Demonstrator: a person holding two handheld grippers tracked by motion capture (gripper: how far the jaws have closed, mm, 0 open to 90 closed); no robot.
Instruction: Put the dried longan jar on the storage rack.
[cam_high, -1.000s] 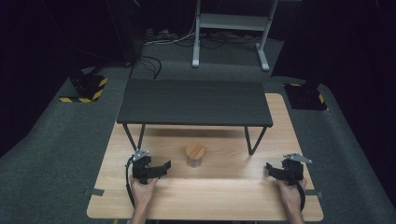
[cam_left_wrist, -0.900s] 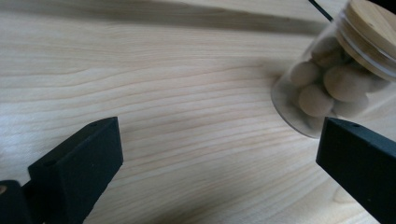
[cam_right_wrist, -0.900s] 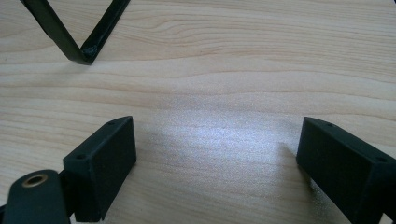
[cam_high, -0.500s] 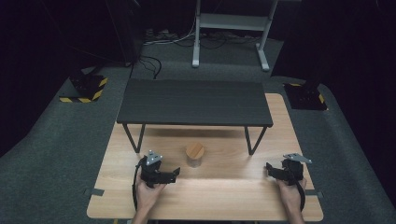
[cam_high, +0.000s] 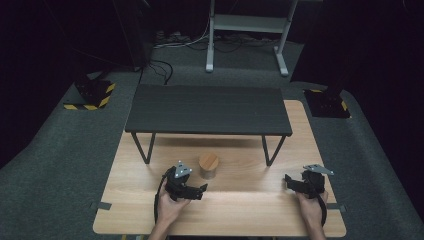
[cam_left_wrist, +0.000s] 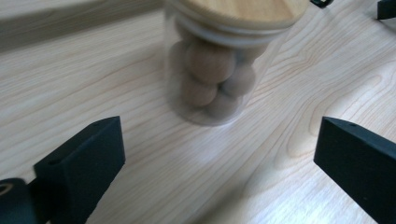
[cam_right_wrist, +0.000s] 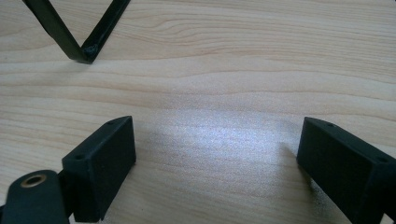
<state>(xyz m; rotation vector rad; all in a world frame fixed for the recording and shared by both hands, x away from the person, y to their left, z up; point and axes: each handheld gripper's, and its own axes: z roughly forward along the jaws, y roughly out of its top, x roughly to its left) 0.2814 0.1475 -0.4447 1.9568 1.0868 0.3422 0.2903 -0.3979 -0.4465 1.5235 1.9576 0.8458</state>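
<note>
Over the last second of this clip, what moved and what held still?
The left gripper slid rightward along the table and turned toward the jar, which now sits ahead of its open jaws, ungrasped. The right gripper, the jar and the black shelf stayed put.

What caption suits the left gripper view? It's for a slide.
Open left gripper faces a wooden-lidded clear jar of brown balls on the table.
</note>
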